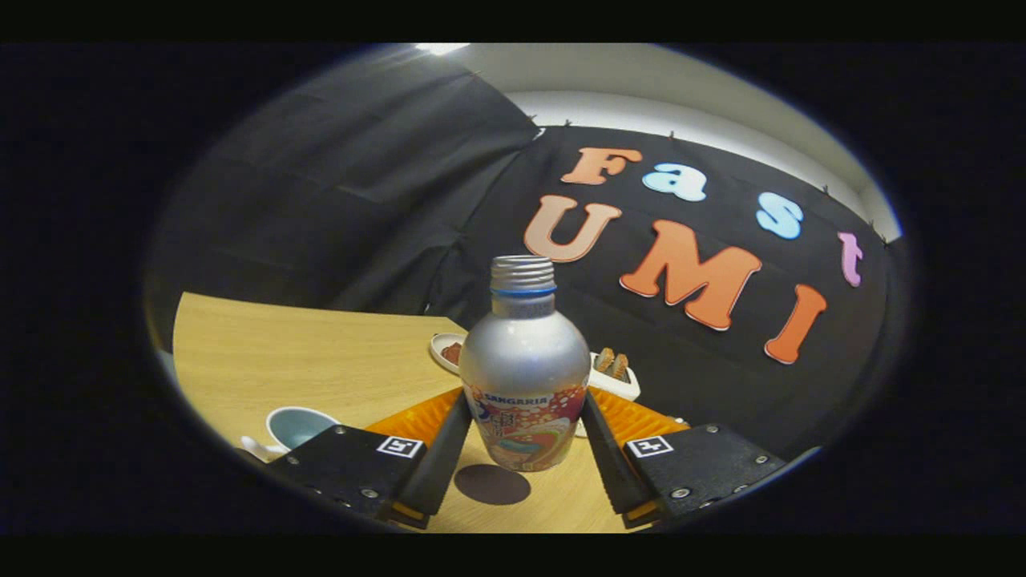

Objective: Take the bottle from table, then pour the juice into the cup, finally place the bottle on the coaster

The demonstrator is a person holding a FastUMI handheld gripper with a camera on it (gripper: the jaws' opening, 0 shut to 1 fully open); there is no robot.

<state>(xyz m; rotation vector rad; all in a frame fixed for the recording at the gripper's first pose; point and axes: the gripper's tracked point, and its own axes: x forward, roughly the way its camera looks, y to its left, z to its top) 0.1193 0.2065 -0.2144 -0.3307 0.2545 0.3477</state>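
A silver metal bottle (525, 377) with a threaded, uncapped neck and a colourful printed label stands upright between my fingers. My gripper (525, 405) is shut on the bottle, with both pads pressed against its lower body. A dark round coaster (491, 484) lies on the wooden table (321, 361), just under and slightly left of the bottle's base. I cannot tell whether the base touches it. A pale blue cup (298, 425) with a white rim sits on the table beside my left finger (445, 449).
Behind the bottle, a small white plate (446, 351) and a white dish (617, 377) hold brown food near the table's far edge. The black cloth wall rises right behind them. The table looks tilted in this view.
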